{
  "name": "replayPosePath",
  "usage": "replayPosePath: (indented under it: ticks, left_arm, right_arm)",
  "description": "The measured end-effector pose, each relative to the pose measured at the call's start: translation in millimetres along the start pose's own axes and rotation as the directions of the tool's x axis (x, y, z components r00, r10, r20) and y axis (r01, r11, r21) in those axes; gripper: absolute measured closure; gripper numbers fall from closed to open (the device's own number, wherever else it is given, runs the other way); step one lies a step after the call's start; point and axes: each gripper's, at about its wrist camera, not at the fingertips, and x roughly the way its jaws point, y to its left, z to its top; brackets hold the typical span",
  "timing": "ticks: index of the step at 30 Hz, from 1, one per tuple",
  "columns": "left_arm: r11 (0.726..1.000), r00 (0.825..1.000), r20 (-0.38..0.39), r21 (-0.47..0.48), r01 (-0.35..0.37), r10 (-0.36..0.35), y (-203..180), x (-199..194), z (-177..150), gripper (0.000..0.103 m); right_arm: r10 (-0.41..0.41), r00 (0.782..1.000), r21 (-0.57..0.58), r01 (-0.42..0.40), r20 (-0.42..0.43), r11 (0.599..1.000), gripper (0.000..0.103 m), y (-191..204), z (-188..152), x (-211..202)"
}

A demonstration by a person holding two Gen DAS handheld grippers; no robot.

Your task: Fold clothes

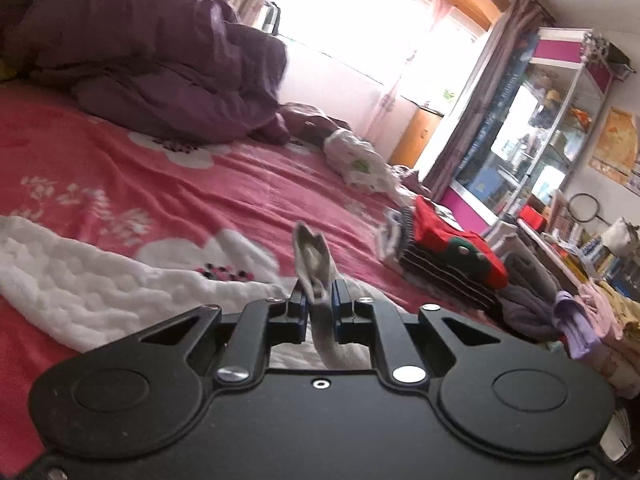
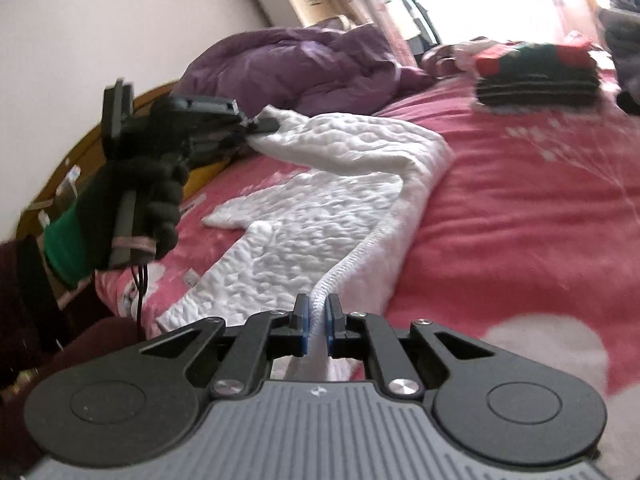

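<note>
Both tongs clamped on white quilted garment [image 2: 320,208]: left gripper [image 1: 319,296] pinches a bunched fold, right gripper [image 2: 318,312] pinches its ribbed hem, garment spread on pink floral bed [image 2: 520,208] near its edge, folded stack [image 2: 536,76] well apart toward far side.

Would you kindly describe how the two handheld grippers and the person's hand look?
Both grippers are matte black with round side discs, silver screws and blue-padded jaws. The left gripper has a smooth black base; the right gripper has a grey ribbed plate. The left hand wears a fuzzy black glove over a green sleeve, with a thin black cable hanging below.
</note>
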Motion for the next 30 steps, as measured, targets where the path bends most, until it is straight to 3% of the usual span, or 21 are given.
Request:
replayPosePath:
  ticks: [7, 11, 12, 15, 20, 24, 26, 28, 30]
  left_arm:
    - [0.997, 0.997, -0.023, -0.028, -0.071, 0.07, 36, 1, -9, 0.095]
    - [0.997, 0.996, -0.063, -0.034, -0.066, 0.063, 47, 2, -20, 0.095]
    - [0.998, 0.996, -0.07, -0.036, -0.056, 0.053, 47, 2, -23, 0.093]
    - [0.996, 0.99, -0.108, 0.01, -0.087, 0.088, 45, 9, -29, 0.068]
    - [0.994, 0.985, -0.132, 0.001, -0.11, 0.109, 53, 26, -31, 0.067]
    - [0.985, 0.97, -0.178, 0.083, -0.152, 0.164, 52, 53, -27, 0.067]
    - [0.982, 0.963, -0.208, 0.115, -0.148, 0.17, 50, 63, -28, 0.069]
    - [0.971, 0.958, -0.211, 0.18, -0.156, 0.193, 42, 65, -31, 0.1]
    - [0.962, 0.96, -0.196, 0.221, -0.157, 0.202, 33, 62, -33, 0.1]
  right_arm:
    - [0.002, 0.998, -0.083, -0.006, -0.059, 0.996, 0.086, 23, 6, 24]
    - [0.0, 0.995, -0.116, -0.011, -0.096, 0.993, 0.085, 31, 3, 33]
    - [-0.004, 0.994, -0.124, -0.009, -0.105, 0.992, 0.084, 32, 2, 34]
    - [0.001, 0.994, -0.116, -0.014, -0.113, 0.993, 0.08, 31, 1, 34]
    - [0.006, 0.993, -0.108, -0.019, -0.121, 0.994, 0.076, 30, -3, 34]
    - [0.017, 0.993, -0.095, -0.028, -0.115, 0.995, 0.075, 29, -3, 33]
    - [0.023, 0.993, -0.09, -0.033, -0.114, 0.995, 0.074, 28, -3, 33]
    - [0.024, 0.993, -0.089, -0.034, -0.114, 0.995, 0.074, 28, -3, 33]
    - [0.024, 0.993, -0.085, -0.034, -0.115, 0.996, 0.074, 27, -3, 35]
